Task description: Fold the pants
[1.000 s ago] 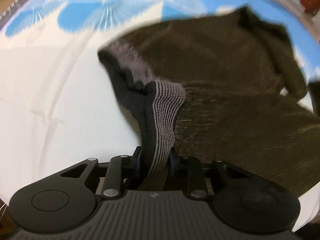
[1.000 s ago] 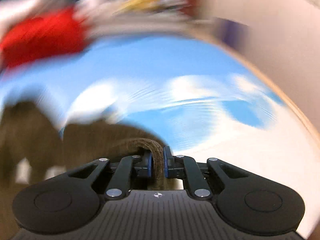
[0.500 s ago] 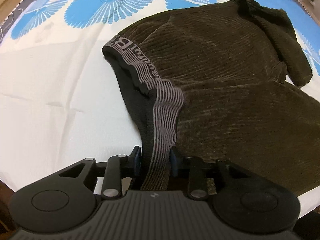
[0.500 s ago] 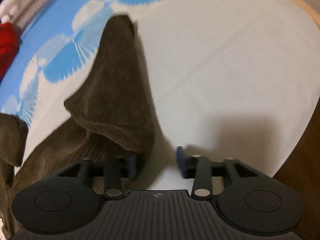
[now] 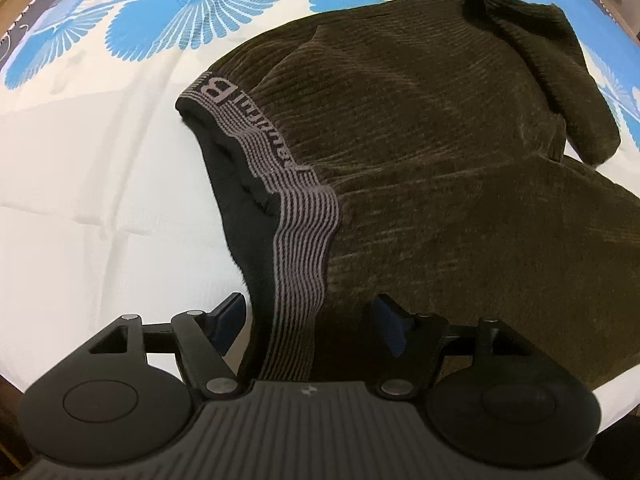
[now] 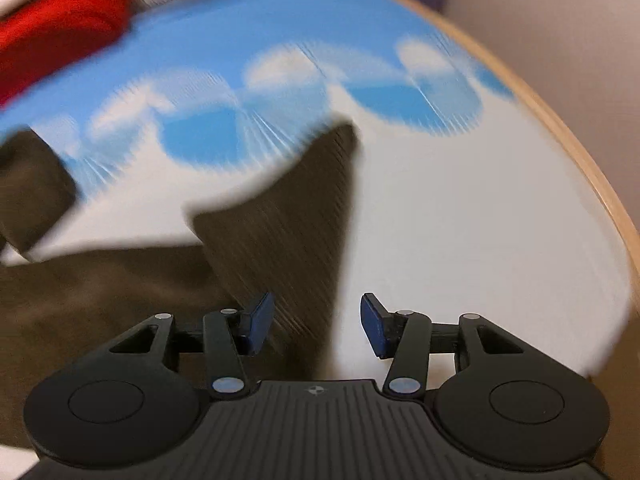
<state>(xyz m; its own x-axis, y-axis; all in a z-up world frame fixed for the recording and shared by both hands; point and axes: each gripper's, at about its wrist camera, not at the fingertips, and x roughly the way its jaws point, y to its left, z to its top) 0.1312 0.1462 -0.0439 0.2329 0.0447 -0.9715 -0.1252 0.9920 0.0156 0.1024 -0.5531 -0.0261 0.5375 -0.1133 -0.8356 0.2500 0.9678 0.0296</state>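
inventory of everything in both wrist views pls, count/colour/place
pants: 1, dark olive corduroy, lying on the cloth, leg end folded over at top right
waistband: 1, grey-and-black striped, running between the left tool's fingers
cloth: 1, white with blue fan print, covering the surface
red item: 1, red, far left, blurred
left tool: 1, black, blue pads, just opened, pads off the waistband
right tool: 1, black, blue pads, open over the pants edge

Right wrist view — motion-blurred throughout: cloth pattern [image 6: 280, 92] smeared, red item [image 6: 60, 28] cut by the top-left edge, unidentifiable. Left wrist view — pants [image 5: 440, 160] cut off at right edge; waistband lettering [image 5: 224, 96] only partly legible.
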